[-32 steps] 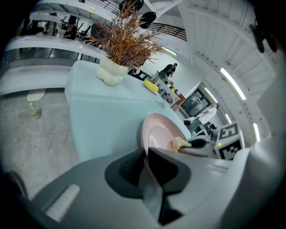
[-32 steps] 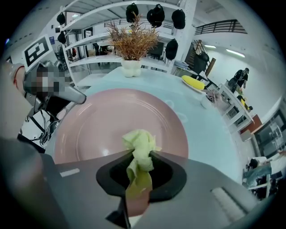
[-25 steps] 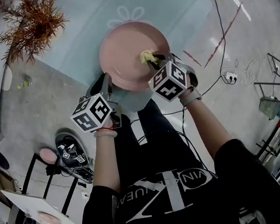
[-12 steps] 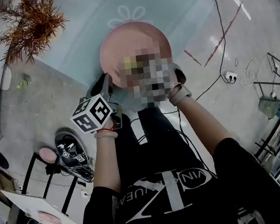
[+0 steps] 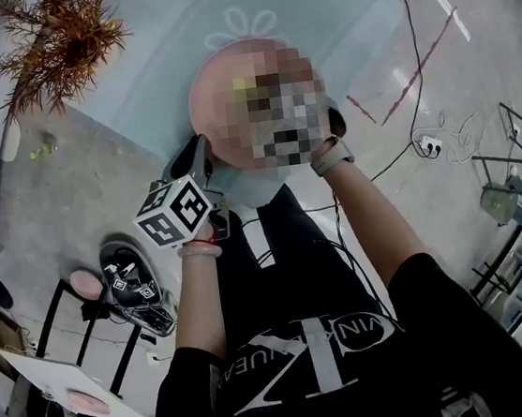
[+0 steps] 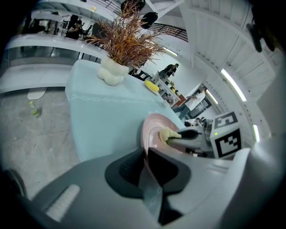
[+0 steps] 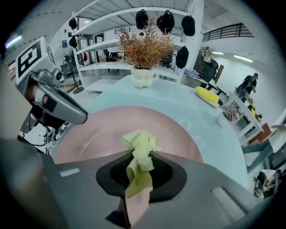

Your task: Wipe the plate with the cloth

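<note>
The right gripper is pinching a crumpled yellow-green cloth with its jaws drawn in tight on the lower part of the wad, while the loose top is bunching up above them and pressing onto the round pink plate just past its near rim. The left gripper is clamping the plate's near left edge – its dark pads are closed on the thin rim, one on each face, with nothing else between them. The plate is lying at the near corner of a table covered in a pale blue-green cloth; in the head view a mosaic patch is covering the right gripper and much of the plate. Farther along the table a bushy dried brown plant is standing upright in a lumpy white vase, well apart from the plate, and off to the right a flat yellow object is lying near the table's far edge.
</note>
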Action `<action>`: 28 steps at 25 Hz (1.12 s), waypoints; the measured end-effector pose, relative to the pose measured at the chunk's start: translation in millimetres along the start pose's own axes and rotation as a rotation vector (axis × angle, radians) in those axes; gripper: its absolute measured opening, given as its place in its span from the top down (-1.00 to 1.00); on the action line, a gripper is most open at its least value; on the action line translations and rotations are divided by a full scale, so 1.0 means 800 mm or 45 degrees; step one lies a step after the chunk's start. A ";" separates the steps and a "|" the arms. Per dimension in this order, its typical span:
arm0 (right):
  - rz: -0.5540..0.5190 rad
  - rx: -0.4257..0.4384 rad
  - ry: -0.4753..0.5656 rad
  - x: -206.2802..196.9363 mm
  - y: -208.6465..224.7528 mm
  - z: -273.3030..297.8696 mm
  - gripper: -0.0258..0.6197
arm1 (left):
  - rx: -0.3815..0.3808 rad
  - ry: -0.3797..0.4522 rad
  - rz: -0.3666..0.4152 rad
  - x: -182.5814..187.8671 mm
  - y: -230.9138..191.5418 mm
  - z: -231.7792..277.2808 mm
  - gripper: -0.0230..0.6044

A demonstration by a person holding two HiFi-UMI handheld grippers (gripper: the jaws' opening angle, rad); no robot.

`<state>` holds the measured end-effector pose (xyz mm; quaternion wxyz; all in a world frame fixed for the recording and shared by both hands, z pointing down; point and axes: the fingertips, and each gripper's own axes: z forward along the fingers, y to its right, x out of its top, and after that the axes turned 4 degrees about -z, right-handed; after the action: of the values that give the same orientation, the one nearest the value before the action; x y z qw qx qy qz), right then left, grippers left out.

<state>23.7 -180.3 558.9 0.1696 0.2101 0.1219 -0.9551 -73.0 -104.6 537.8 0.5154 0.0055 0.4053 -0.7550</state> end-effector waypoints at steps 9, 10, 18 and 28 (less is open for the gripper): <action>0.057 -0.150 -0.100 -0.048 0.037 -0.019 0.70 | -0.005 -0.005 0.005 -0.001 0.000 0.000 0.93; 0.064 -0.160 -0.110 -0.053 0.036 -0.022 0.70 | -0.006 -0.007 0.008 -0.001 0.000 0.000 0.93; 0.107 -0.211 -0.124 -0.062 0.021 -0.029 0.71 | -0.007 -0.012 0.016 0.000 0.001 0.000 0.93; 0.104 -0.137 -0.079 -0.041 -0.011 -0.024 0.72 | -0.027 -0.036 0.034 -0.001 0.001 0.000 0.93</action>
<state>55.5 -157.4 558.2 0.2231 0.1758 0.1591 -0.9455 -72.4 -104.1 537.8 0.5311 -0.0054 0.4058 -0.7438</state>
